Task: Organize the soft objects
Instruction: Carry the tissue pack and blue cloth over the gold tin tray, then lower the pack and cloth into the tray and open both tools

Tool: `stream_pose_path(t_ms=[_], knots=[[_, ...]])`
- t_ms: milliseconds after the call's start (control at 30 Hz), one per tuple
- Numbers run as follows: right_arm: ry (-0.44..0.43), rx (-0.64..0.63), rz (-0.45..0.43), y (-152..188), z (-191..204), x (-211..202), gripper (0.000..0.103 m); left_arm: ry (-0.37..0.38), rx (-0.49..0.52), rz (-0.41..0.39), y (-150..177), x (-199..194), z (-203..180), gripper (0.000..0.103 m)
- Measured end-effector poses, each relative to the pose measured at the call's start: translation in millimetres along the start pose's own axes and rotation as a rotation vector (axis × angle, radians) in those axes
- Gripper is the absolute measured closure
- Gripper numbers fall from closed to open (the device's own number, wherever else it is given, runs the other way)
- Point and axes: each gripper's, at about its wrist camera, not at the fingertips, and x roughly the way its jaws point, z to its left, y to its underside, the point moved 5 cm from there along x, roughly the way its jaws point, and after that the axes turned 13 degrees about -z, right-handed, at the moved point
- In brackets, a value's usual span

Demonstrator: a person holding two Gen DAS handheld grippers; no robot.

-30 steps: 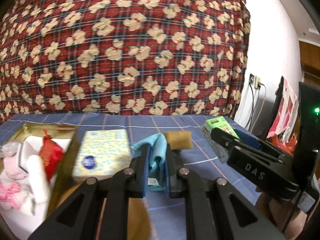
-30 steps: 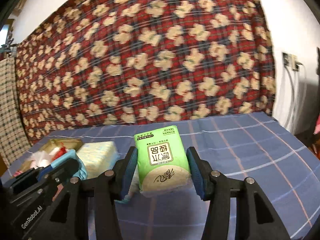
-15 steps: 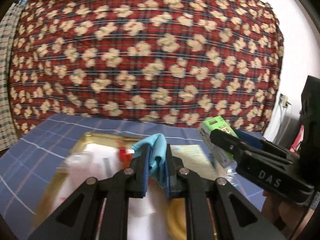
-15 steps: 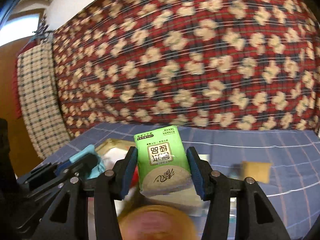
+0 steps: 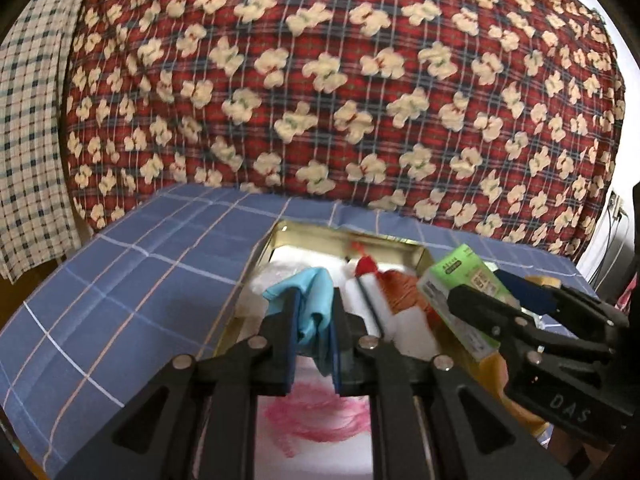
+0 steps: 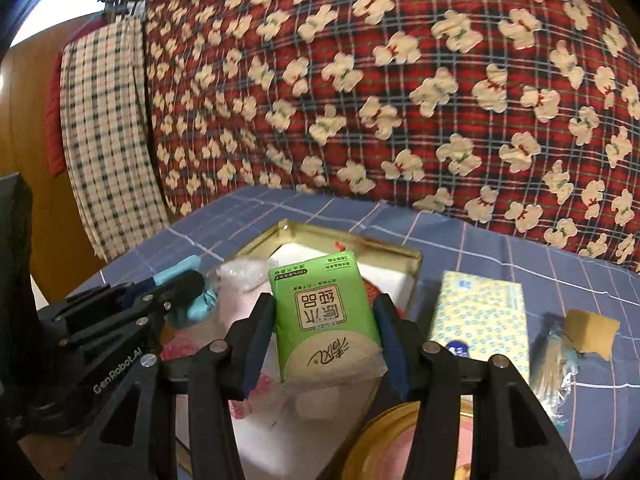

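The left gripper [image 5: 314, 334] is almost closed; its two fingers pinch a light blue cloth [image 5: 316, 300], which sticks up between them in folds and hangs down a little below. It is held above the gold tin box [image 5: 424, 258], over the white things inside. The right gripper [image 6: 324, 336] is open about as wide as a green tissue pack [image 6: 324, 320], and both fingers press on its two sides. The long axis of the pack runs along the fingers, away from the camera, and the printed face looks up. It is also above the box. Just right of the box, a yellow tissue pack [image 6: 484, 312] lies on the blue checked cloth [image 5: 120, 280]. Behind stands a red flowered blanket [image 5: 340, 80].
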Motion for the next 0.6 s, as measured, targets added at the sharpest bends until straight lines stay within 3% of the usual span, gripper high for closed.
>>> stream_pose_path(t_ms=[433,467,600], knots=[[-0.028,-0.003,0.05,8.9,11.0,13.5,0.049,-0.018,0.004,0.071,17.0,12.7,11.2,0.088],[-0.032,0.0,0.054,9.4,11.5,14.0,0.048,-0.019,0.006,0.071,17.1,12.4,11.2,0.086],[-0.045,0.037,0.046,8.5,7.7,10.6,0.034,-0.038,0.006,0.061,15.6,10.6,13.2,0.045]])
